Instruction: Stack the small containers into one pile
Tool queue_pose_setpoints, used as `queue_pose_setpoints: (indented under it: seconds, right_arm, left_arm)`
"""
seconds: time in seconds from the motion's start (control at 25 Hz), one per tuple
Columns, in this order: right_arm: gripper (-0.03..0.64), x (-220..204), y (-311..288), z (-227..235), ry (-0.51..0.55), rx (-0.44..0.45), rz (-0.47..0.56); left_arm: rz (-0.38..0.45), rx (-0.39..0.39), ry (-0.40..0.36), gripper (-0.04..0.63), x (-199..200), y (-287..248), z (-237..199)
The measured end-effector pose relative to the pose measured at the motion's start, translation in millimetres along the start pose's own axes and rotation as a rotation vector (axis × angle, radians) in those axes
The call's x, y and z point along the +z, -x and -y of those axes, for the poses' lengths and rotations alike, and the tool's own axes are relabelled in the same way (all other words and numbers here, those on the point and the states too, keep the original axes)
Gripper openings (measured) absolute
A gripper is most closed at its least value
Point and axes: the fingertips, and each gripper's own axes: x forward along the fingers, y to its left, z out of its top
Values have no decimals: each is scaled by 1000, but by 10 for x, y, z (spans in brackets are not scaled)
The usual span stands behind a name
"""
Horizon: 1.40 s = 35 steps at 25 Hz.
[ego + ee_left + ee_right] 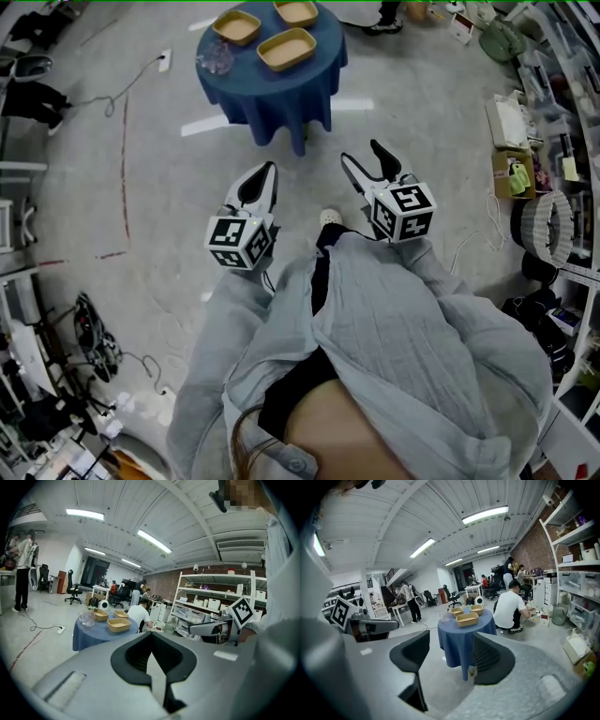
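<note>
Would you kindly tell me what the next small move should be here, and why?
Probably a step forward toward the table: the three containers sit apart on it, none stacked, and both the left gripper, shut and empty, and the right gripper, open and empty, hang well short of it.

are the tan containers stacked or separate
Separate: the three tan containers sit apart on the blue table, none inside another.
</note>
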Motion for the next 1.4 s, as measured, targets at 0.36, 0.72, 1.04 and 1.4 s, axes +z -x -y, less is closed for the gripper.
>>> queue_pose_setpoints:
  seconds: [0.36, 0.72, 1.04, 1.4]
  right_arm:
    - [278, 175, -192, 260, 12, 34, 18]
    - [277, 183, -252, 347, 4, 57, 12]
    - [278, -36, -162, 310, -27, 69, -23]
    - [278, -23, -285, 324, -46, 73, -40]
  left_arm:
    - [18, 43, -8, 12, 128, -303, -28]
    - [34, 86, 11, 12, 118, -295, -14]
    - [-13, 114, 40, 12, -117, -158, 54]
    - [-39, 125, 41, 12, -64, -262, -61]
